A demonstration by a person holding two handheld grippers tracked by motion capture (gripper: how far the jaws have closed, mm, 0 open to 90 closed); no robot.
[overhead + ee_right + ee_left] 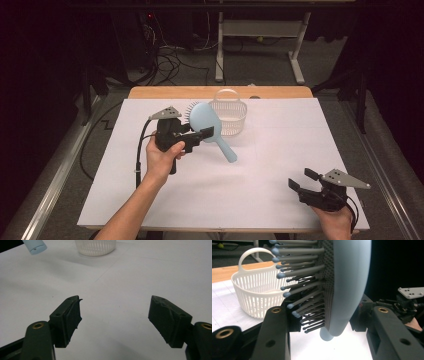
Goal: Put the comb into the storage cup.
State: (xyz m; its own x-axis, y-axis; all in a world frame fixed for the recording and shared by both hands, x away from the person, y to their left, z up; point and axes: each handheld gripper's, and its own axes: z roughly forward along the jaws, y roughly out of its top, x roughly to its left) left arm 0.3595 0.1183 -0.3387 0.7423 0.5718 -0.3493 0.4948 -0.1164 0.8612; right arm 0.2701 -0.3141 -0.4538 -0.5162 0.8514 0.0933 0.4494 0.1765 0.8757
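A: Hairbrush – high view, where's it at?
B: Up off the table, over the far-left part of the white surface. Left gripper has it clamped btwn its jaws, near where head meets handle. Handle slants down twd the middle; bristles face the far-left side.
A: Basket?
B: White, slotted, near the middle of the far edge. Brush head is just beside it, on its left.
A: Right gripper?
B: Near the front-right corner, jaws apart, nothing btwn them. Well apart from brush & basket.
A: Left gripper view?
B: Brush upright btwn the two black jaws, gripped front & back; bristles point left twd the basket. Handle end pokes out below. Other gripper farther off at right.
A: Right gripper view?
B: Jaws wide apart, bare white table btwn them. Brush handle tip top left, basket bottom top centre – both well beyond the jaws.
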